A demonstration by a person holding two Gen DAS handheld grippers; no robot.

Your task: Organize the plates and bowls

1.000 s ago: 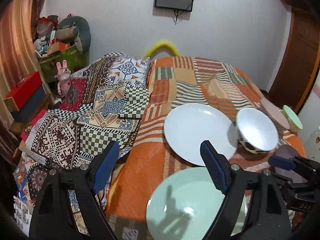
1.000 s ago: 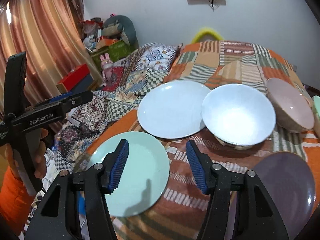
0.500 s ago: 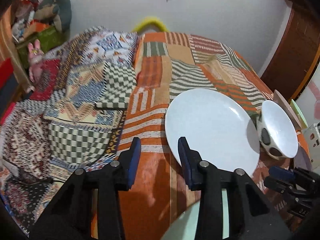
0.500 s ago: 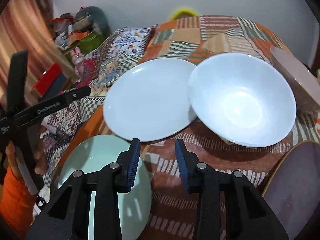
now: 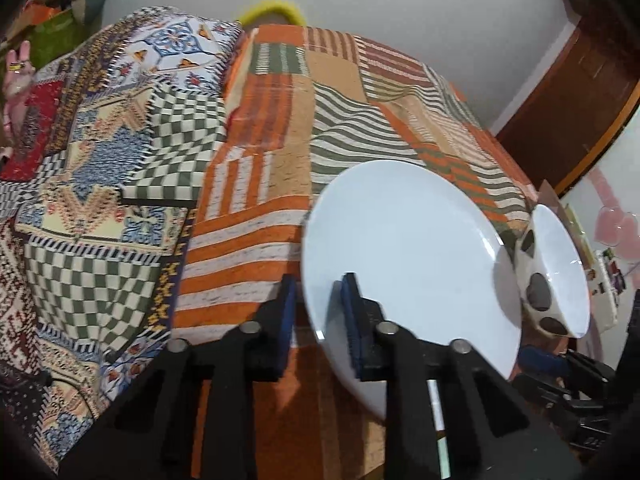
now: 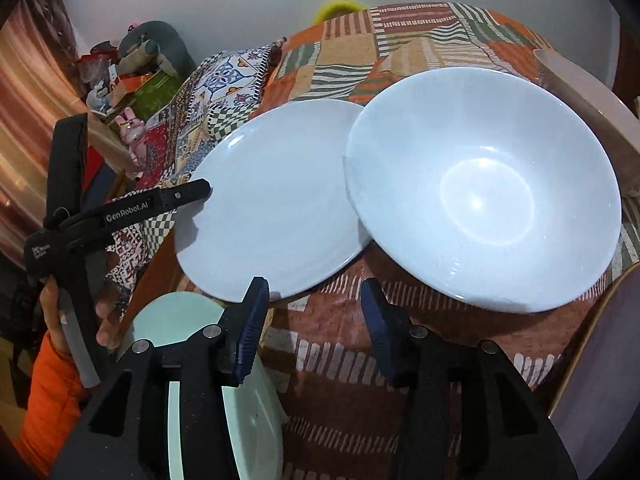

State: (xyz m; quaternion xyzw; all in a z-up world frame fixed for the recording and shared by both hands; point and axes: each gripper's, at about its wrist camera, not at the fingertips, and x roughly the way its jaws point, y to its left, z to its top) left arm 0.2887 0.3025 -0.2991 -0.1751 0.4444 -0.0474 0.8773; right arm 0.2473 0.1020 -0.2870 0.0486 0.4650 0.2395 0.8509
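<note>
A white plate (image 5: 400, 260) lies on the patchwork bedspread, its right rim tucked under a white bowl (image 5: 560, 272) with dark spots outside. My left gripper (image 5: 318, 320) straddles the plate's near-left rim and its jaws are closing. One pad hovers over the plate's face, and a sliver of cloth shows between the other pad and the rim. In the right wrist view the same plate (image 6: 272, 208) and bowl (image 6: 480, 200) fill the middle. My right gripper (image 6: 314, 320) hangs over bare cloth in front of them, jaws opening, nothing between them. A mint plate (image 6: 172, 320) lies under its left finger.
A purple plate (image 6: 600, 380) lies at the near right and a pink bowl (image 6: 580, 92) at the far right. A patterned quilt (image 5: 100, 200) covers the bed's left half. Toys and boxes (image 6: 140, 60) stand by the wall. A wooden door (image 5: 580, 100) is on the right.
The left gripper came down and forward onto the white plate's rim, its jaws going from wide to narrow. The right gripper dipped nearer the plate and bowl; its jaws narrowed, then widened.
</note>
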